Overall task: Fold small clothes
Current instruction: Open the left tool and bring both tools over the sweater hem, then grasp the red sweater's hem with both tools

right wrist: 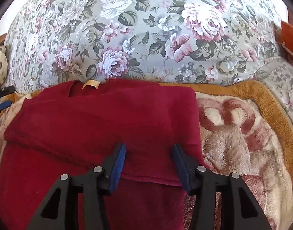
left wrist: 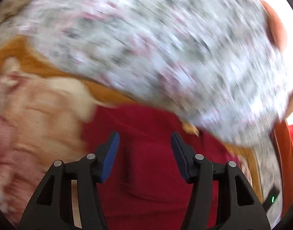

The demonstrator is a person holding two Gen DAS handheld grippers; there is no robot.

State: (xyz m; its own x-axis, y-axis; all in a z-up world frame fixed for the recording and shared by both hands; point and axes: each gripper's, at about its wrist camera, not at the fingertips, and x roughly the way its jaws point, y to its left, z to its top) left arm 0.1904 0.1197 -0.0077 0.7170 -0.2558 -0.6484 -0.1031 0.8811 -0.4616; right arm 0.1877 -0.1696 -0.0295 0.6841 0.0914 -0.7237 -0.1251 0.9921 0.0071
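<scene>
While the left wrist view is smeared with blur, the right wrist view is sharp: a dark red garment (right wrist: 100,126) lies partly folded on a plush blanket (right wrist: 240,143) with a tan border and pink pattern, in front of a floral cushion (right wrist: 146,30). Its neckline, marked by a tan label (right wrist: 91,84), points at the cushion and touches its lower edge; the long axis runs from the cushion back toward the camera. A folded layer lies across the garment, its right edge straight, with bare blanket beyond it on the side away from the label.

The right gripper (right wrist: 149,154) hangs over the garment's near part, jaws spread apart, nothing between them. The left gripper (left wrist: 144,141) is likewise released, its blue pads (left wrist: 110,159) wide apart above the red cloth (left wrist: 146,172), with the floral cushion (left wrist: 156,48) blurred beyond. Left of the garment in the right wrist view, the left gripper's tips (right wrist: 2,99) show near the cushion.
</scene>
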